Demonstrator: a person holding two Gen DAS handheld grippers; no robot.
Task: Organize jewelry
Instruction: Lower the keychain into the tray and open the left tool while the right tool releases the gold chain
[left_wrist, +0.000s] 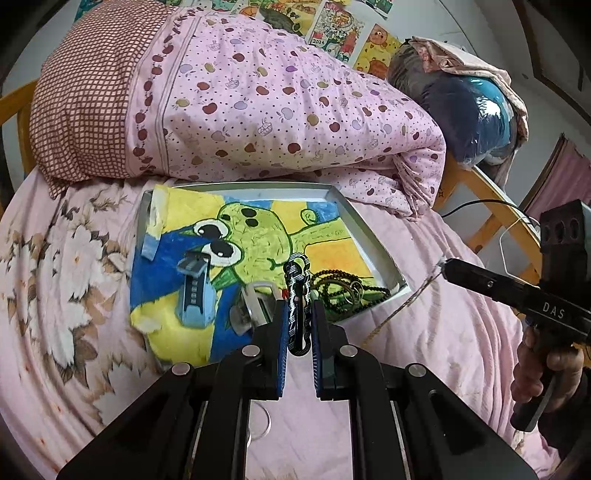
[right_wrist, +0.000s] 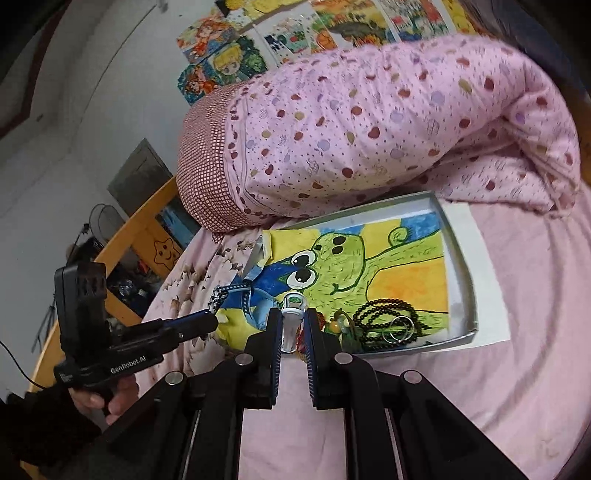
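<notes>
Left claw: narrow, clamped on a black-and-white patterned bracelet that stands up between the blue pads, over the near edge of the tray.
Right claw: narrow, gripping a small white clip-like piece; its exact kind is hard to make out. A thin cord trails from its tip down to the bed.
Tray: shallow, grey, lying on the pink bed, lined with a frog drawing.
In the tray: dark bead necklace with metal rings at the near right corner; blue watch at the left; a silver metal piece just beside the left claw, partly hidden by it.
Behind the tray: rolled pink quilt with apple print, touching the tray's far rim.
Hands: a hand holds the right tool's pistol grip, pointed slightly downward toward the tray; sleeve cut off at the edge.
Wall: children's drawings, partly cropped.
</notes>
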